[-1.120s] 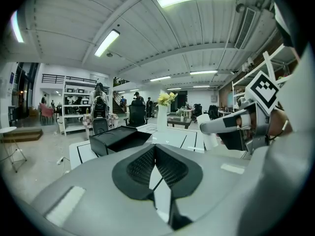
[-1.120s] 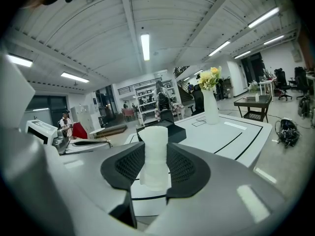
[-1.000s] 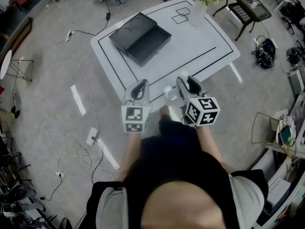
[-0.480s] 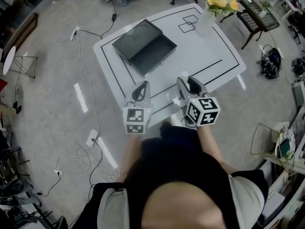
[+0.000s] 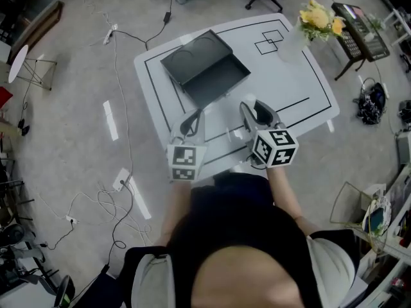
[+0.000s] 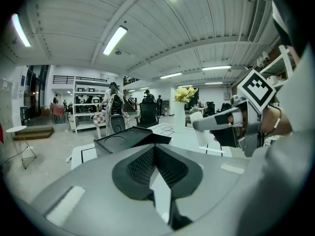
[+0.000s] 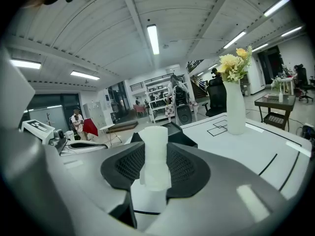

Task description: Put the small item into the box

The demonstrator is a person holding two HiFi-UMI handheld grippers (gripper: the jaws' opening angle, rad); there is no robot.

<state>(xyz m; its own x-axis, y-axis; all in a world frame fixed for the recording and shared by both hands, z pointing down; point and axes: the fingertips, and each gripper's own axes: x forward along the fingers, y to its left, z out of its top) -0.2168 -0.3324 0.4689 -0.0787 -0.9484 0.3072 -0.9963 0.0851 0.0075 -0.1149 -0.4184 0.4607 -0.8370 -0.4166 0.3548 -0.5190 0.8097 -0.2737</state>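
The right tongs [image 5: 252,111] pinch the small white item [image 7: 155,156]; the left tongs [image 6: 154,149] are pressed together (empty). Next, carry it forward over the box [image 5: 205,69].

- Box [image 5: 207,69]: black.
- Table [image 5: 289,88]: white, black lines.
- Item [image 7: 154,156]: white.
- Flowers [image 5: 319,18]: yellow.
- Vase [image 7: 235,107]: white.
- Left gripper [image 6: 154,147], right gripper [image 5: 248,104]: grey, black ribbed pads.
- Cubes [image 5: 274,147]: white, black square markers.
- Floor [image 5: 77,127]: grey.

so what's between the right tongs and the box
Nothing but bare table. In the head view, no object sits on the white top between the right tongs, shut on the item, and the open box.
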